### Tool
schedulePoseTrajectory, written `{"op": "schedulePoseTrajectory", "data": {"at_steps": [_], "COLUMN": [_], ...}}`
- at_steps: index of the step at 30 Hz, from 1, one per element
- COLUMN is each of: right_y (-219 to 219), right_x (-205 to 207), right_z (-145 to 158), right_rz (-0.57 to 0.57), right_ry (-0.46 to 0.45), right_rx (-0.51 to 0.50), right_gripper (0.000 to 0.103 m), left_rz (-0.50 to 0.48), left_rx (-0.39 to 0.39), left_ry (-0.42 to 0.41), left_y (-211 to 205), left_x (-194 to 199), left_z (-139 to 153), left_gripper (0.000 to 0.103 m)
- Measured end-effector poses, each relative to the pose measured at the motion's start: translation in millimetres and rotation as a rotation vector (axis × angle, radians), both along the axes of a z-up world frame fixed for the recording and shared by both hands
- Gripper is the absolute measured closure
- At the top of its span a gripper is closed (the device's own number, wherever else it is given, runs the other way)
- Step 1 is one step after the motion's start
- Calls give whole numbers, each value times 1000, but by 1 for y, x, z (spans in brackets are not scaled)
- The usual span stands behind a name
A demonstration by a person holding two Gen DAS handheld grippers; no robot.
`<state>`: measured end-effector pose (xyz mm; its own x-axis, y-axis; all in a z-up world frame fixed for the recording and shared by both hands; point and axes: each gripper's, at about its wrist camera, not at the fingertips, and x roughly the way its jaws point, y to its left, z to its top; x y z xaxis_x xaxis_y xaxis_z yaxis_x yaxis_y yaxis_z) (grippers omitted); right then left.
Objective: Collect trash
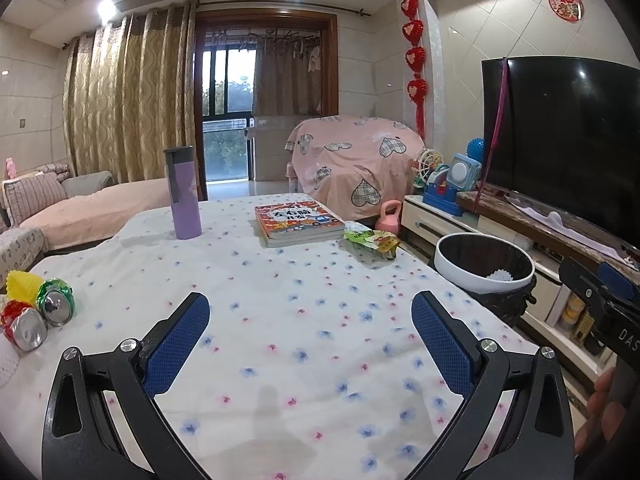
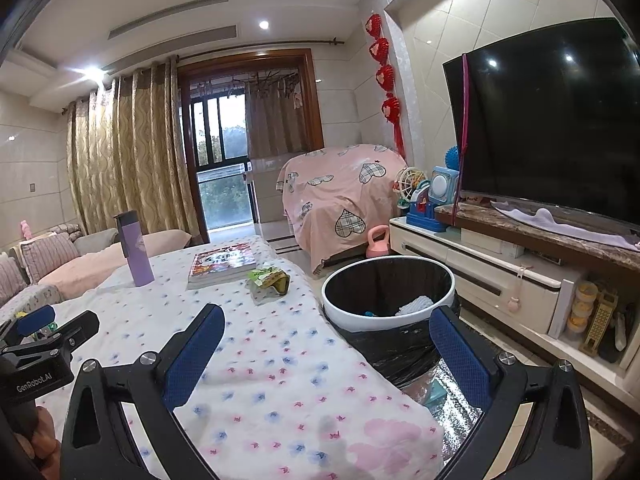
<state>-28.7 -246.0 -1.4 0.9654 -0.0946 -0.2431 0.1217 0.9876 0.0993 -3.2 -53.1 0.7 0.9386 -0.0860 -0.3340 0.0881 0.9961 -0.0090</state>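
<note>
My left gripper (image 1: 310, 304) is open and empty above the flowered tablecloth (image 1: 280, 300). At its left lie a crushed green can (image 1: 56, 300), a crushed red can (image 1: 22, 326) and a yellow paper cup (image 1: 22, 282). A green-yellow snack wrapper (image 1: 372, 240) lies by the table's right edge, also in the right wrist view (image 2: 270, 278). My right gripper (image 2: 326, 316) is open and empty over the table's right edge. The white-rimmed trash bin (image 2: 332, 308) with a black liner stands beside the table and holds white trash (image 2: 414, 304); it also shows in the left wrist view (image 1: 448, 272).
A purple flask (image 1: 183, 194) and a stack of books (image 1: 298, 222) stand at the table's far side. A TV (image 2: 552, 120) on a low cabinet (image 2: 472, 276) is at the right. A pink kettlebell (image 2: 378, 242) sits on the floor. A sofa (image 1: 80, 208) is at the left.
</note>
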Motion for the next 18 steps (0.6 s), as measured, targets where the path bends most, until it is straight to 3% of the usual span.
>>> {"op": "schedulePoseTrajectory", "data": {"at_steps": [18], "right_y": [2], "right_x": [2], "right_z": [-2], "right_rz": [8], "right_ry": [9], "right_rx": [-2], "right_gripper": [0], "left_rz": [-9], "left_rx": [3], "left_ry": [11], "left_y": [2], "left_x": [0], "left_z": [-3], "left_gripper": [0]}}
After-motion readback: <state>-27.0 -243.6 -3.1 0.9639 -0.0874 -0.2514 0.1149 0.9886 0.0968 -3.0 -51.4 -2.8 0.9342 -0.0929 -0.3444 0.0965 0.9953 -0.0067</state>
